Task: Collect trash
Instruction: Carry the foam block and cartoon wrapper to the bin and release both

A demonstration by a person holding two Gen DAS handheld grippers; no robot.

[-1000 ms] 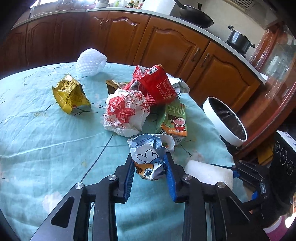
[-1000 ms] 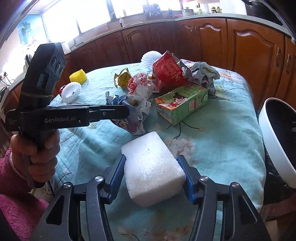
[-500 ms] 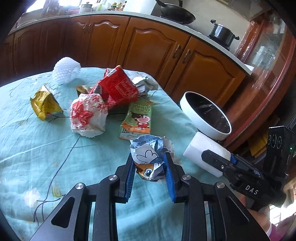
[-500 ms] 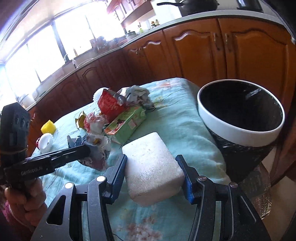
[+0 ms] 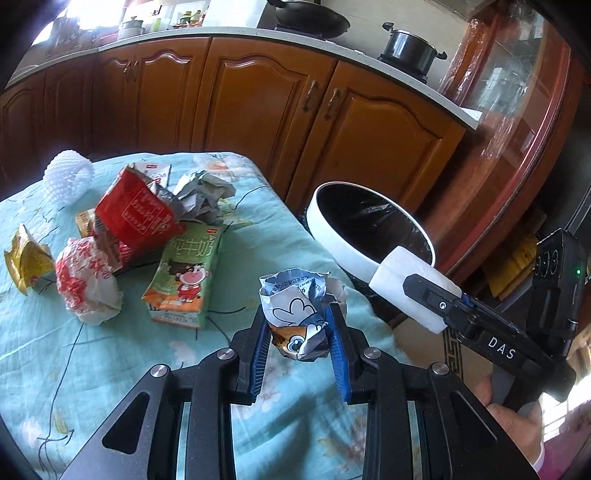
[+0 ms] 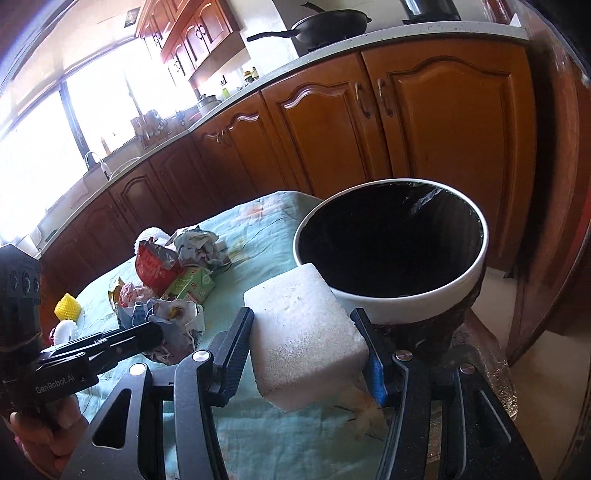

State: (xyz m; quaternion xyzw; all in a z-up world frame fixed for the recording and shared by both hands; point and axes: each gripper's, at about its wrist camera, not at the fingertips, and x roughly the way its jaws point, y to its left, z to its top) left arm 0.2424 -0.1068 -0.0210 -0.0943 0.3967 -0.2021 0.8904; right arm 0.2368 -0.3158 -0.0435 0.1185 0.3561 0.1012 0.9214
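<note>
Brown wooden cabinets (image 5: 255, 110), black wok (image 6: 328, 22) and pot (image 5: 410, 50) on countertop (image 6: 406, 35), bright window (image 6: 44, 140) behind.

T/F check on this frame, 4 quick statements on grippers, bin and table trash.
1. The left gripper is shut on a crumpled wrapper. True.
2. The right gripper is empty. False: it holds a white foam block.
3. The bin has a white rim and a black liner. True.
4. The green milk carton is already in the bin. False: it lies on the table.
</note>
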